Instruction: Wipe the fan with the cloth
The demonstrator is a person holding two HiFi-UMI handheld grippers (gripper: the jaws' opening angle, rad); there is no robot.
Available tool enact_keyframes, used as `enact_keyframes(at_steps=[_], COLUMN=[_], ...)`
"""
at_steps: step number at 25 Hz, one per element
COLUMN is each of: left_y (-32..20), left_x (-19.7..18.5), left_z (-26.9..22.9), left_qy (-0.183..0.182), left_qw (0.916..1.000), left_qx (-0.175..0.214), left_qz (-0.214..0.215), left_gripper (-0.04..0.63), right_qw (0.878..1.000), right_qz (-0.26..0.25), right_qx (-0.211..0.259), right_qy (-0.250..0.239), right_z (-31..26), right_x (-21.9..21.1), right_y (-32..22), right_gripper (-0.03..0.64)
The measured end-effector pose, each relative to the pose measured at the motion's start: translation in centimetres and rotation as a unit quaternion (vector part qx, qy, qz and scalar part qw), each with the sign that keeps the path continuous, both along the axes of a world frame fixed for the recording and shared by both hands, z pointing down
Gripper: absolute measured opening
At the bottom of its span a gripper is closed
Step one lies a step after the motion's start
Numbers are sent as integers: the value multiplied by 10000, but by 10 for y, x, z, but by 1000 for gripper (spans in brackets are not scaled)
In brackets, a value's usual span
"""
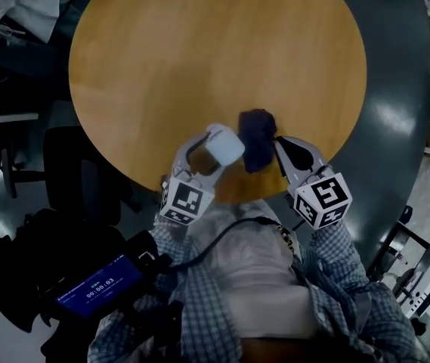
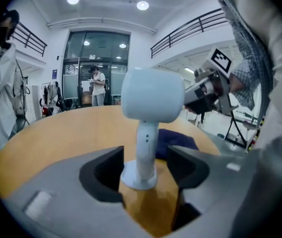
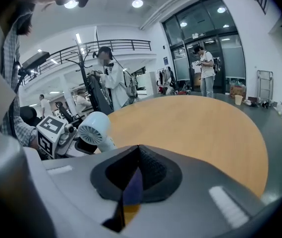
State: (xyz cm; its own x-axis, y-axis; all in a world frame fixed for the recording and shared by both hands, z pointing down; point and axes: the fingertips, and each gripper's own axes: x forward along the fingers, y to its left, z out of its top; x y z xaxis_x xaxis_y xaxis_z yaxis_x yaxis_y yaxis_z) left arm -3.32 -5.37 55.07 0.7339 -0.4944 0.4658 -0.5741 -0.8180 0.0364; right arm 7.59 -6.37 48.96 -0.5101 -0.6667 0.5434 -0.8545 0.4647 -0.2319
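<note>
Pre-wipe step: white fan (image 2: 152,100) upright on tabletop (image 1: 215,59), stem between wide-spread jaws of left gripper (image 2: 145,165), ungripped; right gripper (image 3: 137,175) clamped on blue cloth (image 1: 258,138) beside it; next, likely, cloth onto fan head.

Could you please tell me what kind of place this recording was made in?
Probably the open hall or lobby of an office or laboratory building: tall glass entrance doors, a dark-railed upper balcony, and recessed ceiling lights above the round wooden table.
</note>
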Motion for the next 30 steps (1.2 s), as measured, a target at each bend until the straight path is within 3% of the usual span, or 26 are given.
enact_keyframes(at_steps=[4,11,14,18,24,30], left_y=[-5,-12,-12,-14,-14,-17], left_x=[5,3,0,-2,0,12], left_z=[-13,-22,-22,-22,-18,-20], left_qy=[146,207,164,177,60,105], left_qw=[9998,9984,9984,9981,9986,9986], left_qx=[120,277,304,339,356,472], left_qz=[-107,-441,-447,-493,-393,-227], left_gripper=[236,143,138,143,141,141], right_qw=[9994,9928,9910,9848,9869,9850], right_qz=[-187,-864,-886,-1119,-1033,-867], right_qx=[-124,-494,-656,-873,-1163,-1043], right_qy=[249,672,758,997,422,-1062], right_z=[11,50,70,97,101,53], right_x=[-4,-26,-37,-51,-61,-59], right_y=[-2,-6,-12,-12,-13,-36], right_gripper=[12,237,264,241,102,89])
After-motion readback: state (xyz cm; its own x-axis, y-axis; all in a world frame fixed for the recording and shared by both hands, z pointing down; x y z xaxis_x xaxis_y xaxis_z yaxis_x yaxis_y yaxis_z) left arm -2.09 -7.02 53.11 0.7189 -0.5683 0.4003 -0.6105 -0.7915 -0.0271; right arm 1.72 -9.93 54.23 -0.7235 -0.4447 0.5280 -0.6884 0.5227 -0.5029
